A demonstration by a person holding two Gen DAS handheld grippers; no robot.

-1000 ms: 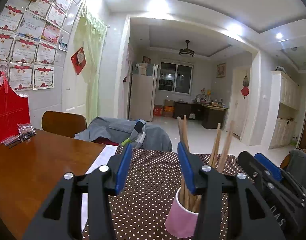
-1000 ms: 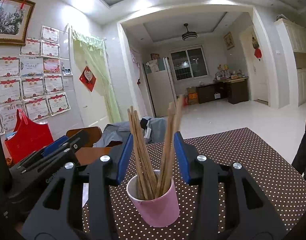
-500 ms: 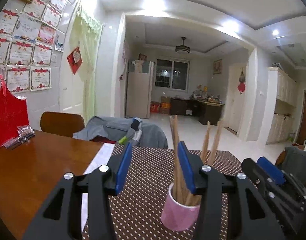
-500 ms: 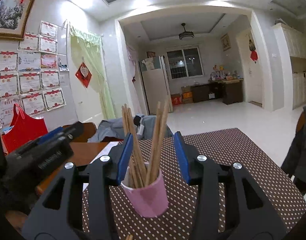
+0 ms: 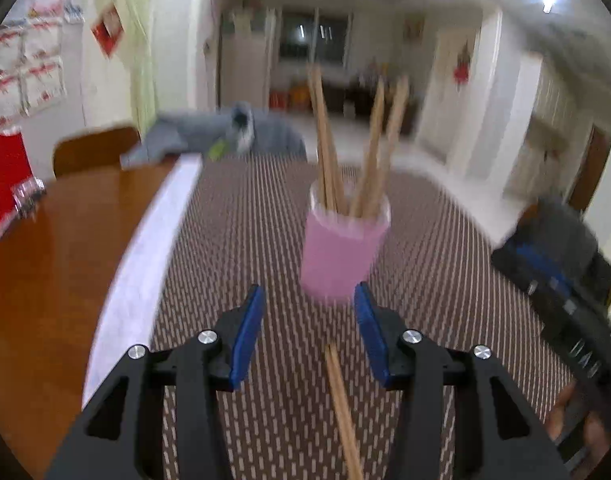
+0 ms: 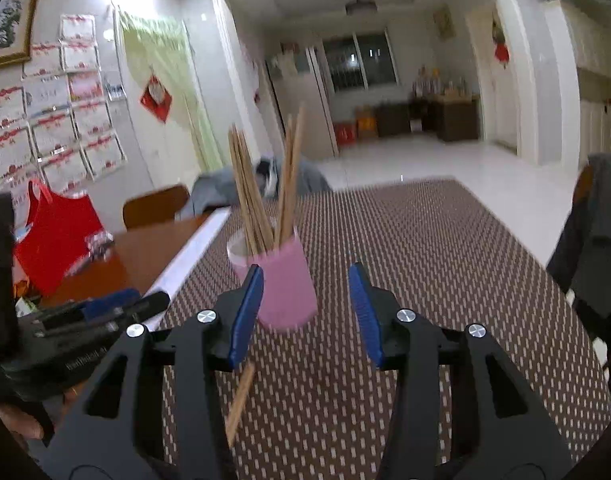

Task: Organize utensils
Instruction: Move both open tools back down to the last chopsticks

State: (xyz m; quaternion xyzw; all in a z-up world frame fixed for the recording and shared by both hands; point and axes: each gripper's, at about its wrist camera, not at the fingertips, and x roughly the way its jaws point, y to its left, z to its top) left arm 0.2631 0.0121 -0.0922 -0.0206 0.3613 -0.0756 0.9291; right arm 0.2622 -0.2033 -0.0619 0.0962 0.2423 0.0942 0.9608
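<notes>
One pink cup [image 5: 343, 246], centre frame, holding several chopsticks [image 5: 325, 136]; one loose chopstick [image 5: 341, 408] lower centre. Left gripper [image 5: 307, 320] and right gripper [image 6: 305, 312]: jaws apart, empty. Right view alone shows a framed picture [image 6: 9, 20].

left gripper [image 5: 307, 320]: 2 black, angular plastic arms with triangular cut-outs, each tipped by a slim blue pad on the fingers [image 5: 247, 334] and fastened with 2 silver round-head screws. right gripper [image 6: 305, 312]: same build, blue-padded fingers [image 6: 363, 312], 4 silver screws. pale lettering, too blurred to read, marks each black body in the other's view.
</notes>
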